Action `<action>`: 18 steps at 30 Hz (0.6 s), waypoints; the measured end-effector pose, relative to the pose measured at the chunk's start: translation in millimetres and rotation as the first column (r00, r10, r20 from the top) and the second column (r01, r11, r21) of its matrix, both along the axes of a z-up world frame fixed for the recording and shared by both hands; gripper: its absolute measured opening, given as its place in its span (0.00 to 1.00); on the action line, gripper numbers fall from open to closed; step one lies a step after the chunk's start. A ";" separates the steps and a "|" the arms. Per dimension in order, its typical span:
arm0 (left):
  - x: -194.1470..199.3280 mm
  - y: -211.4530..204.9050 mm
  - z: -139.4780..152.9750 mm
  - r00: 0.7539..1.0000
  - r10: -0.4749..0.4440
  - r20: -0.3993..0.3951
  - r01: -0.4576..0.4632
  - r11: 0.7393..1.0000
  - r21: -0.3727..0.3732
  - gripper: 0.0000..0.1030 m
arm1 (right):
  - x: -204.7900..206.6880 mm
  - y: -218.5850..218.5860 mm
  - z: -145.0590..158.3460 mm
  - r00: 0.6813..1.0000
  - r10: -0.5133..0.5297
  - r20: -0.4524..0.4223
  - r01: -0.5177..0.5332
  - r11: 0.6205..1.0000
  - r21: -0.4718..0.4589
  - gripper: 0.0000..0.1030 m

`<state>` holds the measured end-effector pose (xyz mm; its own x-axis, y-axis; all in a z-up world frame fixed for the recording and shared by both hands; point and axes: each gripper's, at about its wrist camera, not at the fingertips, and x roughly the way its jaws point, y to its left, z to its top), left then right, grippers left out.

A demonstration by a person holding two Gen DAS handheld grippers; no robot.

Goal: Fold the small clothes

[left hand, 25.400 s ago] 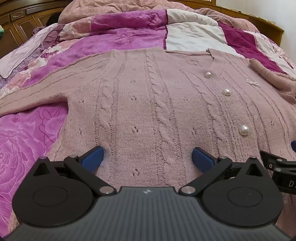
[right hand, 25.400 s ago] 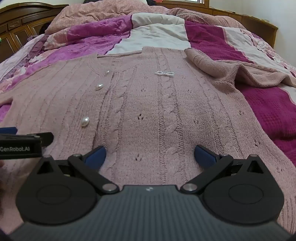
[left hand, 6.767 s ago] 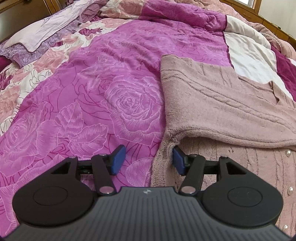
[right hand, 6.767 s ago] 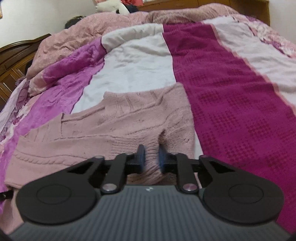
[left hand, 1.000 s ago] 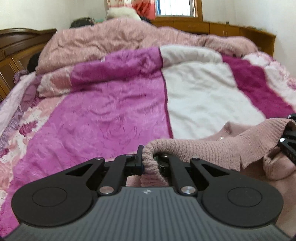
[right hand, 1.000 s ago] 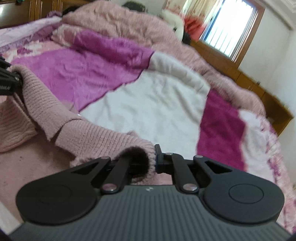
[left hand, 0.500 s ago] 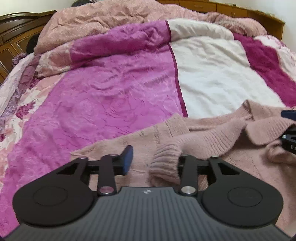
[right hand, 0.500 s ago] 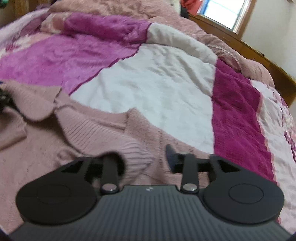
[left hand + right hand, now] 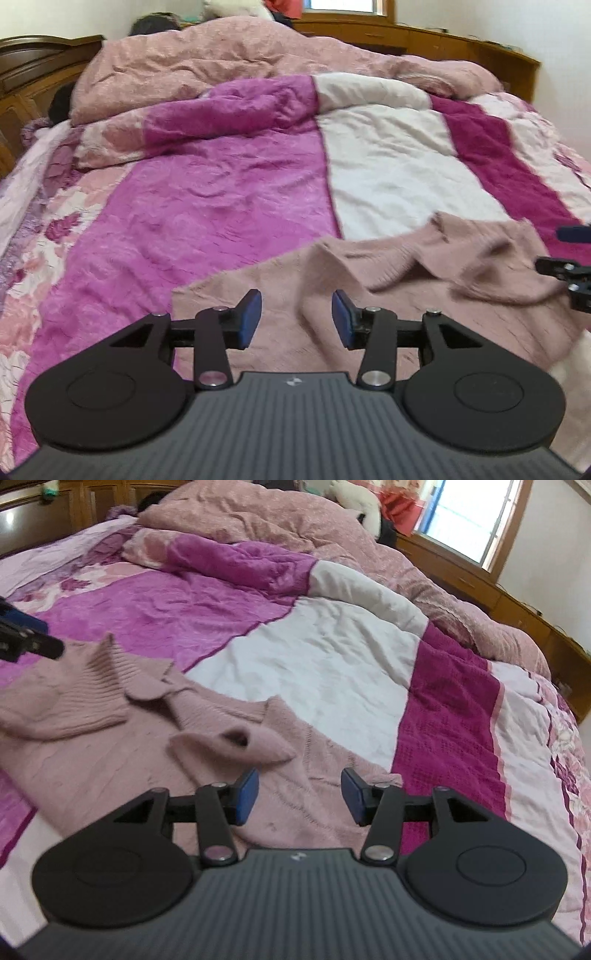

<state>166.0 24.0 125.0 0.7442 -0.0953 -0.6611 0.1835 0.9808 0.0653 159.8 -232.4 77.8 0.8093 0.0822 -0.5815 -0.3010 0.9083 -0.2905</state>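
The left gripper (image 9: 296,319) is spread wide above the pink sweater (image 9: 373,295), gripping nothing. The right gripper (image 9: 299,795) is equally wide and empty, just short of a rolled cuff (image 9: 236,744). The sweater lies rumpled on the bed's quilt (image 9: 207,206), sleeves folded over its body.

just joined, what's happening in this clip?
A person with two handheld grippers is folding a pink knit sweater on a bed. Right now neither holds it: the left gripper and right gripper are both open just above the fabric. The sweater lies partly folded, its ribbed cuffs flopped loosely across the body.
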 end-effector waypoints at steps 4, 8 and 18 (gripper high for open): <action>-11.3 -12.7 -14.0 0.997 -0.069 -0.038 0.068 0.998 -0.013 0.49 | -7.9 6.8 -6.1 0.998 0.053 -0.020 -0.053 0.999 0.012 0.50; -13.8 -23.6 -35.3 0.991 -0.100 -0.083 0.101 0.995 0.001 0.49 | -2.6 15.6 -19.3 0.995 0.086 -0.057 -0.085 0.996 0.017 0.50; -6.2 -33.5 -71.5 0.990 -0.134 -0.043 0.138 0.983 0.119 0.32 | 16.5 29.2 -48.2 0.992 0.110 -0.066 -0.110 0.994 0.015 0.48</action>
<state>159.7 -9.6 53.4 0.7059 -0.1116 -0.6994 0.3187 0.9319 0.1731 176.3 -203.2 29.5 0.7548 0.1754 -0.6321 -0.4175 0.8716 -0.2567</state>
